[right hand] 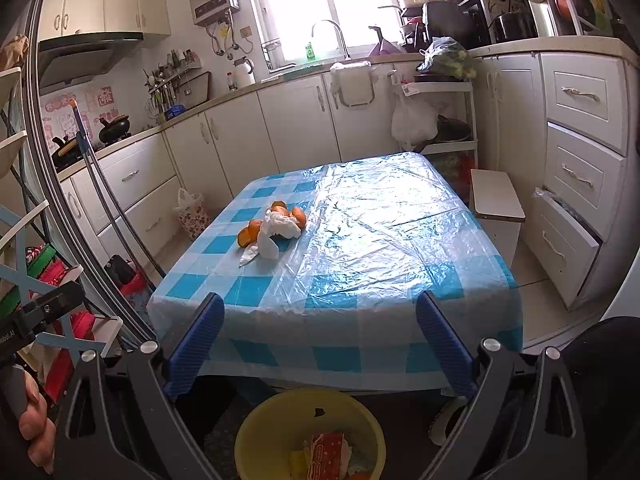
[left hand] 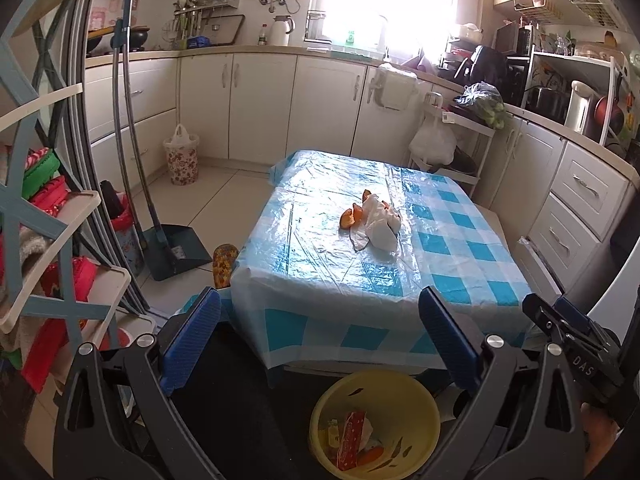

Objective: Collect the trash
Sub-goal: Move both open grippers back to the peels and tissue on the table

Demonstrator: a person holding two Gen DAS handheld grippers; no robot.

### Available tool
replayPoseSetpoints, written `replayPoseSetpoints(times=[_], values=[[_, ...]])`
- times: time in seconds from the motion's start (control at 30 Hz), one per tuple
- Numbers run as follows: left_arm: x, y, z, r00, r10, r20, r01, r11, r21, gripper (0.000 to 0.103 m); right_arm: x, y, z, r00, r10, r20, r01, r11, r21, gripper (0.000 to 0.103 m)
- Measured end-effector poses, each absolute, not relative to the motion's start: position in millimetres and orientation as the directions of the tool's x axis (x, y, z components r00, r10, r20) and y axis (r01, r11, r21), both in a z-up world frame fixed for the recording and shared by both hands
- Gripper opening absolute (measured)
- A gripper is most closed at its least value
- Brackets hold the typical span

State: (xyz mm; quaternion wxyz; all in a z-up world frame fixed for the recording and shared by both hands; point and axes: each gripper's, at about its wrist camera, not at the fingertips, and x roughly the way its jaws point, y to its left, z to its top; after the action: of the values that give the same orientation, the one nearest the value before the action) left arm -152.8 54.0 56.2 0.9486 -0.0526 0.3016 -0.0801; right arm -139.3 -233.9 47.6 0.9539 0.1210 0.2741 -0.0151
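Both grippers, left (left hand: 320, 344) and right (right hand: 320, 344), are held wide apart, empty. Orange peel pieces (left hand: 352, 216) risk being scattered if the crumpled white tissue (left hand: 380, 224) is pinched carelessly, missing the yellow plastic bin (left hand: 424, 408).

**Both grippers held wide apart and empty**

The left gripper (left hand: 320, 344) points forward with its two blue-padded fingers (left hand: 192, 344) spread wide, nothing between them. The right gripper (right hand: 320, 344) is posed the same way, its blue pads (right hand: 444, 344) far apart and bare. In the left wrist view the right gripper's black body (left hand: 576, 344) sits just beside the left one, at its right. In the right wrist view a hand (right hand: 34, 424) grips the left gripper's handle at the lower left edge, fingers curled round it.
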Motion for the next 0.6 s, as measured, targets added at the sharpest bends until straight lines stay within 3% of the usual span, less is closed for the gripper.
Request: replayPoseSetpoints(times=[0.6], values=[[-155.3,56.8,60.1,0.823,-0.123,-0.555,0.081,0.992,-0.100,0.096,-142.2,-234.5,53.5,0.863,0.022,-0.505,0.093,0.975,0.201,0.093]])
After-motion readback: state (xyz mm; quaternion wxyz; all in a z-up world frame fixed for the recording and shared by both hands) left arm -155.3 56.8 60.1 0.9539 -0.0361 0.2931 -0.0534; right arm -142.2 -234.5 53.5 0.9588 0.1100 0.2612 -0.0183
